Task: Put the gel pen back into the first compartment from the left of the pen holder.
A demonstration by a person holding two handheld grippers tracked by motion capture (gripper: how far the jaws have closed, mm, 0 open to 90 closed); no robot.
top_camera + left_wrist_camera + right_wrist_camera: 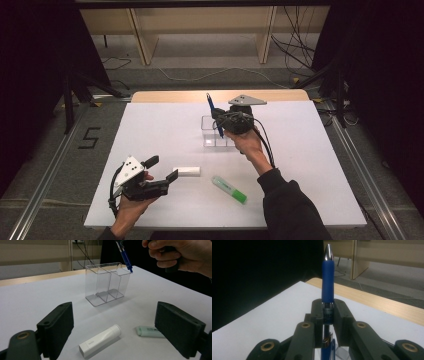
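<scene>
My right gripper (219,119) is shut on a blue pen (214,113) and holds it tilted over a clear organizer (214,134) with several compartments. In the right gripper view the black jaws (328,311) clamp the blue pen (328,282), its silver tip pointing away. From the left gripper view the pen's (125,257) lower end hangs at the top rim of the clear organizer (107,282); I cannot tell whether it touches. My left gripper (162,169) stands open near the front left, beside a white tube (186,171). Its wide jaws (113,322) frame the white tube (100,340).
A green highlighter (229,189) lies on the white table (150,125) right of the tube, also seen as a pale green highlighter (150,331). A hand (180,255) holds the right gripper. Wooden table legs and cables stand on the floor beyond the far edge.
</scene>
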